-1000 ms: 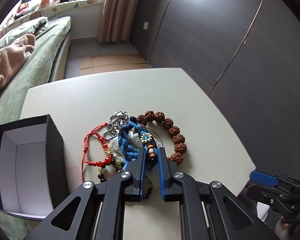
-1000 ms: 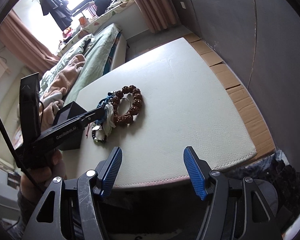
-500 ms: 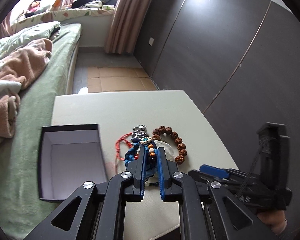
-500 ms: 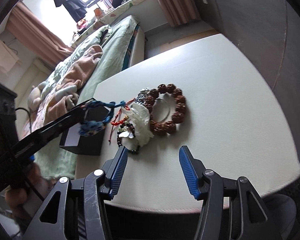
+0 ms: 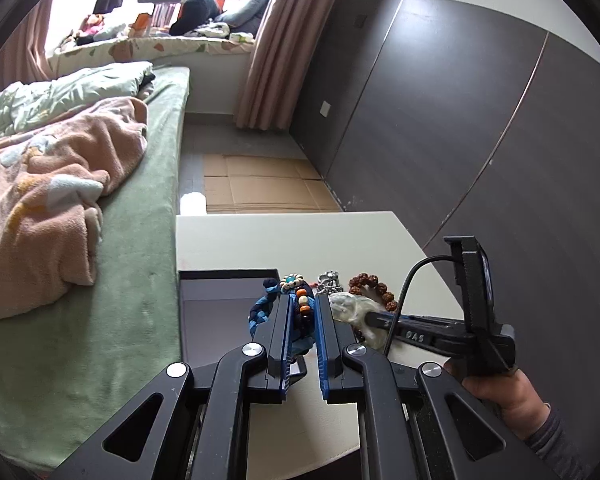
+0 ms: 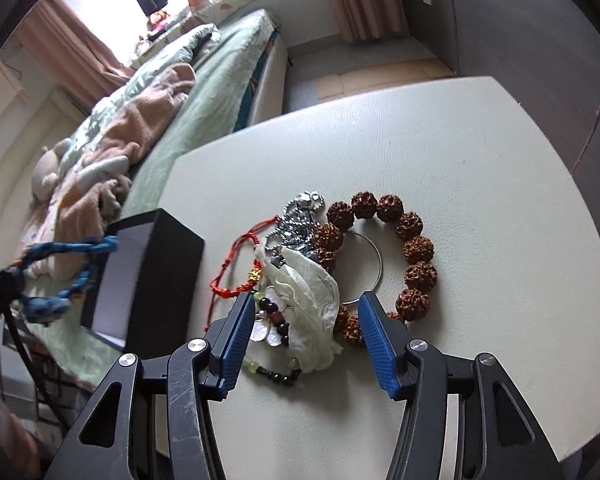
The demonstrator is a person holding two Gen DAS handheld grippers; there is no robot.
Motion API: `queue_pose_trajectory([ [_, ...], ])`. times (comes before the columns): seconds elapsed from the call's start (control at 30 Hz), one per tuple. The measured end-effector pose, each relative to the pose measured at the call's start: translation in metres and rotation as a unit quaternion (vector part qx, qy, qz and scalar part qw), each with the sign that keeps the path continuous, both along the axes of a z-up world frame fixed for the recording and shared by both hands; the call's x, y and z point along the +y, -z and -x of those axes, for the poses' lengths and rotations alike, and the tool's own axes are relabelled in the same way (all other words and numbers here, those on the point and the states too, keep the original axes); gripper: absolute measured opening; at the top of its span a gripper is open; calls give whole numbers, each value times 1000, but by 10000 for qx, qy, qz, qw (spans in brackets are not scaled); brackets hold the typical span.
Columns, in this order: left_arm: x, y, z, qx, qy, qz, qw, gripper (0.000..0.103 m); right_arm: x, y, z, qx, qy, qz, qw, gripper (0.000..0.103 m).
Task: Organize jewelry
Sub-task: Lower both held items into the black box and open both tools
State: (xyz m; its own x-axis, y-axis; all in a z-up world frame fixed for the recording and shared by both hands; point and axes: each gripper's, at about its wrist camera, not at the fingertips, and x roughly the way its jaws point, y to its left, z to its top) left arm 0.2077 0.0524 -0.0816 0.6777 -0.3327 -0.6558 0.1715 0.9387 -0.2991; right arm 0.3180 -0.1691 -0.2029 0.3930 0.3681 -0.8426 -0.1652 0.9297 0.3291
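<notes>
Left gripper [image 5: 303, 320] is clamped on the blue braided bracelet [image 5: 262, 312], held over the open black box [image 6: 156, 276]; nothing visibly boxed. Right gripper [image 6: 306, 312], jaws just been closing but not yet gripping, straddles the white cloth [image 6: 310, 288]. Red cord bracelet [image 6: 236, 264], rudraksha bead bracelet [image 6: 408, 240] and silver chain [image 6: 300, 216] remain on the bench [image 6: 480, 160].

The box [image 5: 220, 300] is partly hidden behind the left gripper [image 5: 303, 312]. The white bag [image 6: 312, 292] covers part of the bead bracelet [image 6: 414, 248] and the silver chain [image 6: 300, 220]. The hand [image 6: 0, 420] at the left edge is a blur.
</notes>
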Motion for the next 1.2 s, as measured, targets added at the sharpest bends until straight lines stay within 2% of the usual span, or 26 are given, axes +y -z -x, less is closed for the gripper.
queue_pose_trajectory([
  [0.03, 3, -2, 2, -30, -17, 7, 10000, 11, -1, 0, -1, 45, 77, -11, 10000, 10],
  [0.07, 7, -4, 4, -59, -30, 21, 10000, 11, -7, -3, 2, 64, 255, -182, 9995, 5],
  [0.1, 9, -6, 6, -81, -38, 33, 10000, 11, -13, -8, 5, 42, 393, -380, 9985, 4],
  [0.13, 12, -7, 7, -110, -56, 43, 9999, 11, -18, -16, 11, -64, 462, -567, 9973, 4],
  [0.33, 28, -10, 5, -126, -169, 130, 9997, 11, -16, -69, 38, -739, 371, -701, 9941, 3],
  [0.57, 41, -20, 7, -288, -235, 161, 9992, 11, 0, -111, 47, -1015, 116, -921, 9905, 3],
  [0.73, 53, -24, 7, -311, -325, 156, 9989, 11, 34, -115, 43, -943, -236, -1218, 9878, 3],
  [0.9, 59, -23, 2, -200, -367, 95, 9991, 11, 74, -102, 32, -730, -568, -1323, 9869, 4],
  [0.93, 58, -23, 2, -185, -358, 68, 9992, 11, 79, -97, 30, -647, -634, -1318, 9871, 6],
  [0.97, 57, -23, 1, -172, -346, 45, 9992, 11, 86, -89, 26, -472, -723, -1338, 9872, 16],
  [1.0, 56, -23, 0, -149, -322, 12, 9994, 11, 87, -85, 25, -373, -719, -1380, 9871, 39],
  [1.07, 52, -22, -2, -117, -267, -28, 9996, 11, 81, -79, 28, -422, -498, -1464, 9871, 66],
  [1.1, 49, -20, -4, -91, -229, -54, 9997, 11, 75, -77, 31, -491, -379, -1485, 9870, 69],
  [1.2, 39, -16, -9, -12, -116, -97, 9999, 11, 54, -75, 40, -468, -178, -1552, 9866, 69],
])
